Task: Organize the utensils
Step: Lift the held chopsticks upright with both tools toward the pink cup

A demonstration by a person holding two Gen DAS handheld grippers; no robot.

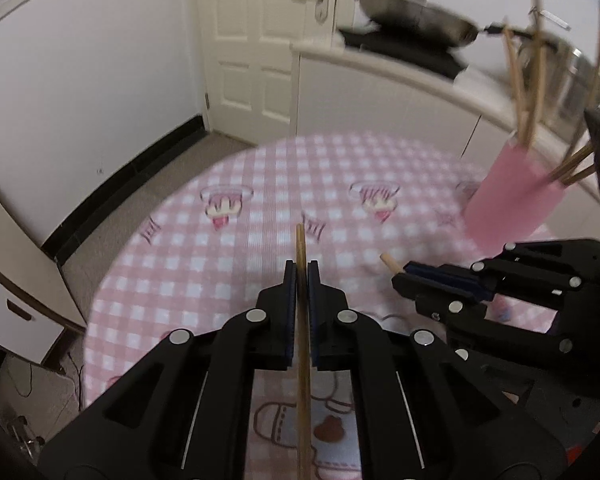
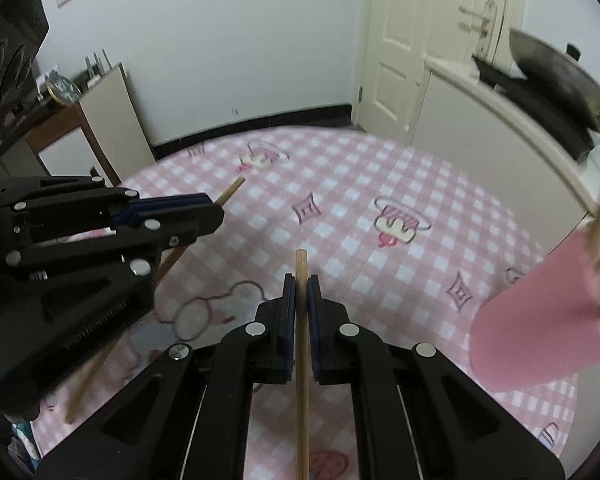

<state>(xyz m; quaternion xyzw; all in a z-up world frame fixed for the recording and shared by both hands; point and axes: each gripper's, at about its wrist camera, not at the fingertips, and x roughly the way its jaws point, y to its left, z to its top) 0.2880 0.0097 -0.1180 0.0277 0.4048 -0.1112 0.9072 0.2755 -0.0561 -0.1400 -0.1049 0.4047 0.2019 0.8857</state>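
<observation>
Here, the checked tablecloth (image 1: 260, 184) lies below and ahead of both claws. The pink holder (image 1: 508, 200) stands ahead and to the right of each claw, already stocked with several upright chopsticks (image 1: 518, 80).

The left gripper (image 1: 302, 276) is clenched on one chopstick (image 1: 301, 248), which runs lengthwise between the pads, its blunt end projecting just beyond the fingertips. The right gripper (image 2: 301, 284) is clenched likewise on a second chopstick (image 2: 301, 268). From each claw, the other is visible alongside, its stick tip protruding forward.

Handling judgement: each chopstick is light, stiff and smooth, so it can pivot or slide in the pads. Grasping near the upper third, as shown, leaves a long free end to lower into the holder mouth.
</observation>
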